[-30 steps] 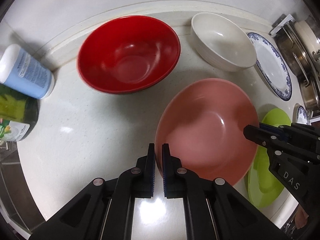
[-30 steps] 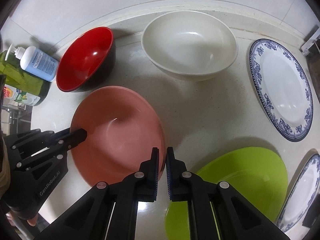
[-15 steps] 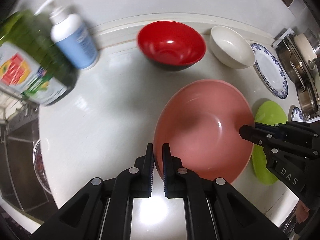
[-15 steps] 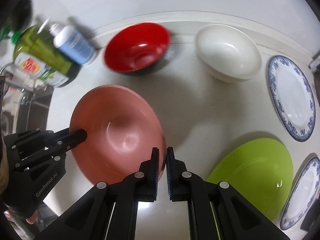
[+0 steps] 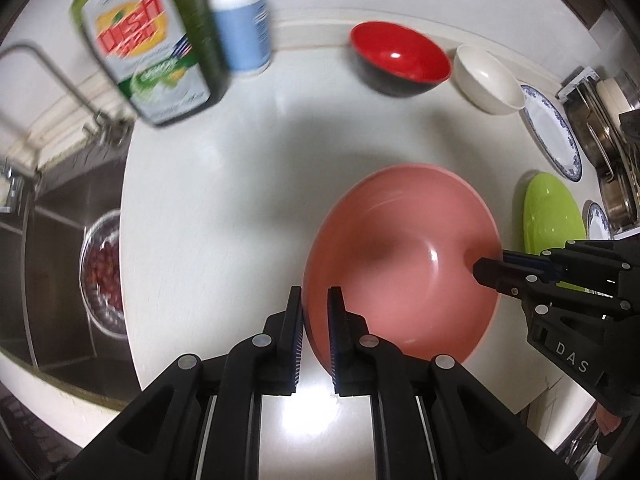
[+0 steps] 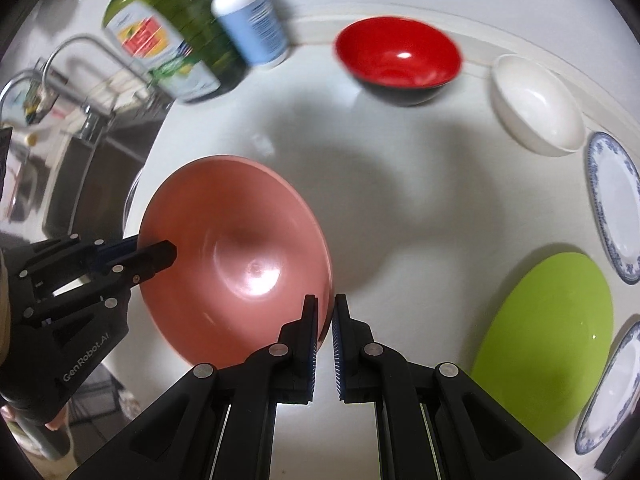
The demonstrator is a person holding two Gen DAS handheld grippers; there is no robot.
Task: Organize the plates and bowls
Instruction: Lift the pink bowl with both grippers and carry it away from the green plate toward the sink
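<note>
Both grippers hold a large pink bowl (image 5: 404,256) by opposite rims, lifted above the white counter. My left gripper (image 5: 316,304) is shut on its left rim and shows in the right wrist view (image 6: 160,254). My right gripper (image 6: 325,312) is shut on the right rim of the pink bowl (image 6: 236,256) and shows in the left wrist view (image 5: 486,270). A red bowl (image 6: 396,58), a white bowl (image 6: 536,104), a green plate (image 6: 548,344) and a blue-rimmed plate (image 6: 616,204) sit on the counter.
A green dish soap bottle (image 5: 148,40) and a blue-labelled pump bottle (image 5: 240,24) stand at the back left. A sink (image 5: 68,216) with a metal bowl of red fruit (image 5: 104,272) lies left. Pots (image 5: 612,128) stand far right. A second blue-rimmed plate (image 6: 612,392) lies at the right edge.
Both grippers have risen and drawn back toward the left with the pink bowl. The other dishes look smaller and farther. The bottles and sink have come into view.
</note>
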